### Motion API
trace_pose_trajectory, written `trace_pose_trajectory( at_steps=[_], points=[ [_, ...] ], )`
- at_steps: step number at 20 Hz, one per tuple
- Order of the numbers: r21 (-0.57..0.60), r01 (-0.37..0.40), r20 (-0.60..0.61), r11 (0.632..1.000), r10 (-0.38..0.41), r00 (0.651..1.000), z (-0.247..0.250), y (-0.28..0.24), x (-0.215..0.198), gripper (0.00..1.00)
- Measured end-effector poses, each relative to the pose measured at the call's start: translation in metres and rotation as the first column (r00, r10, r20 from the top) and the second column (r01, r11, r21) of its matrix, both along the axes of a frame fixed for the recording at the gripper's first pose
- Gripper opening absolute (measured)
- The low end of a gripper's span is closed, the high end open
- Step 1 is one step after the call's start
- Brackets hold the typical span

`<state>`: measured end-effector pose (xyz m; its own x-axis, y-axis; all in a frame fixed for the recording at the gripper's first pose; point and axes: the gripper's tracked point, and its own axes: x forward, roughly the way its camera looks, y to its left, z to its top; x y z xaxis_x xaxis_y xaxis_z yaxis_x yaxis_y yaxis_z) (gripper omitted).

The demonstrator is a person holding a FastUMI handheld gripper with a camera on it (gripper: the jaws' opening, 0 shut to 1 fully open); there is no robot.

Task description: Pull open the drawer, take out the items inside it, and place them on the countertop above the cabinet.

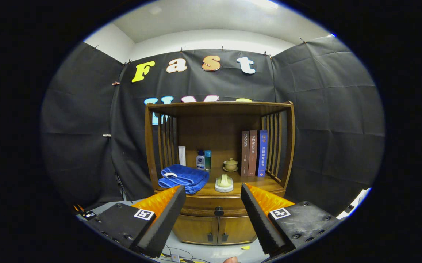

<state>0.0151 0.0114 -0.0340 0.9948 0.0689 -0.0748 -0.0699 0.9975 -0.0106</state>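
Three books (pixel 254 153) | blue towel (pixel 184 177) | drawer (pixel 214 210) closed | hand-held gripper (pixel 213 193) spread

From here I can't see inside the drawer (pixel 218 205), its front closed; my tool's (pixel 213 193) fingers cover the drawer's two ends.

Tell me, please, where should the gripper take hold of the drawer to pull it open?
Probably at the round dark knob in the middle of the drawer front, approached straight from the front. It is the one part standing out from that flat wooden face. The gripper is open, knob between its fingers, still ahead.
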Motion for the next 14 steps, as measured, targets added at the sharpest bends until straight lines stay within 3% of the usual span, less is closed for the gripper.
trace_pose_trajectory(
  at_steps=[14],
  points=[
    [0.016, -0.003, 0.012, 1.000, 0.003, 1.000, 0.0013, 0.0003, -0.0017, 0.99]
  ],
)
